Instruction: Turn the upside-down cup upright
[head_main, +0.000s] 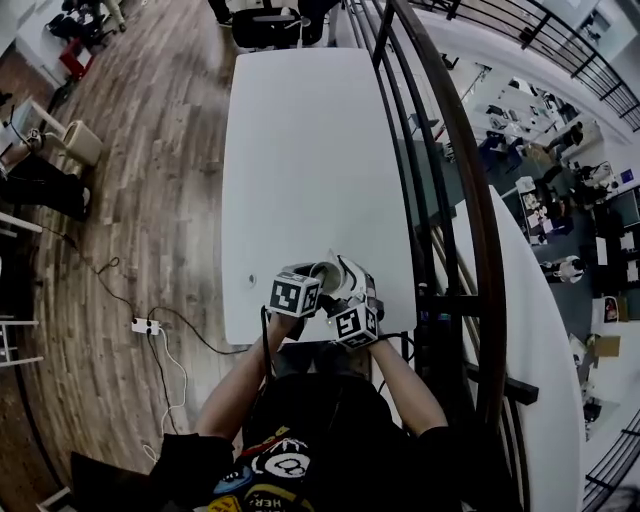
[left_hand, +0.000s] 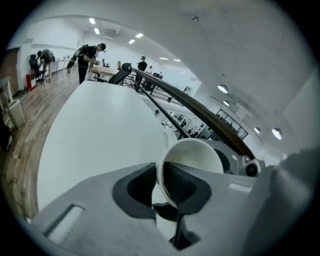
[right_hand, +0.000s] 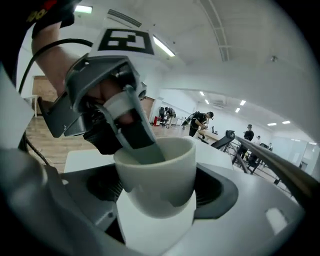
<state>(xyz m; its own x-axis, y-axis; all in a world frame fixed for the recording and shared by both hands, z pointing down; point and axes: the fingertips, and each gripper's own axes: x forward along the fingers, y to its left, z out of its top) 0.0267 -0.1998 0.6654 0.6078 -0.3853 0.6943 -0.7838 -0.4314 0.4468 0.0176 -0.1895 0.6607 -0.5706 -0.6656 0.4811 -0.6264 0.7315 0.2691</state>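
A white cup (head_main: 326, 272) is held above the near edge of the white table (head_main: 310, 150), between my two grippers. My right gripper (right_hand: 157, 189) is shut on the body of the cup (right_hand: 157, 172), which sits mouth-up between its wide jaws. My left gripper (left_hand: 161, 176) straddles the rim of the cup (left_hand: 196, 152), one jaw inside it and one outside; the pads stand slightly apart from the thin wall. In the right gripper view the left gripper (right_hand: 134, 131) reaches down into the cup's mouth. In the head view the left gripper (head_main: 316, 277) is just left of the right gripper (head_main: 345, 283).
A dark curved railing (head_main: 455, 200) runs along the table's right side, with a drop to a lower floor beyond it. A black chair (head_main: 265, 25) stands at the table's far end. A power strip and cables (head_main: 146, 326) lie on the wood floor at left. People stand far off.
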